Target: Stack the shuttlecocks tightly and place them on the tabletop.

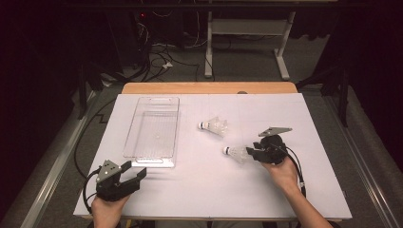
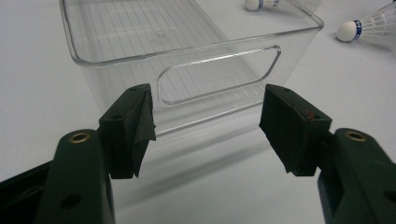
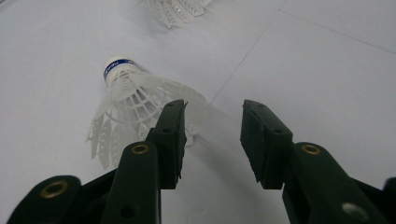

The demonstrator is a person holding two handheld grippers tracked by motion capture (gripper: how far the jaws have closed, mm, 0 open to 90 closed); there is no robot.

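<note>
White desk (image 1: 190, 190) surface, wooden strip along the far edge. Clear plastic bin (image 1: 153, 127) lies at about 10 o'clock from desk centre, long axis running away from me. My left gripper (image 1: 132, 174) sits at 7 o'clock, just short of the bin's near end wall; in the left gripper view its fingers (image 2: 135, 126) stand wide apart, nothing between them. Two shuttlecocks lie on their sides: far shuttlecock (image 1: 214, 126) near centre, near shuttlecock (image 1: 236, 153) at 4 o'clock. My right gripper (image 1: 253, 153) is at the near one's feather skirt, fingers (image 3: 172, 135) partly open, left one touching feathers, nothing clamped.
</note>
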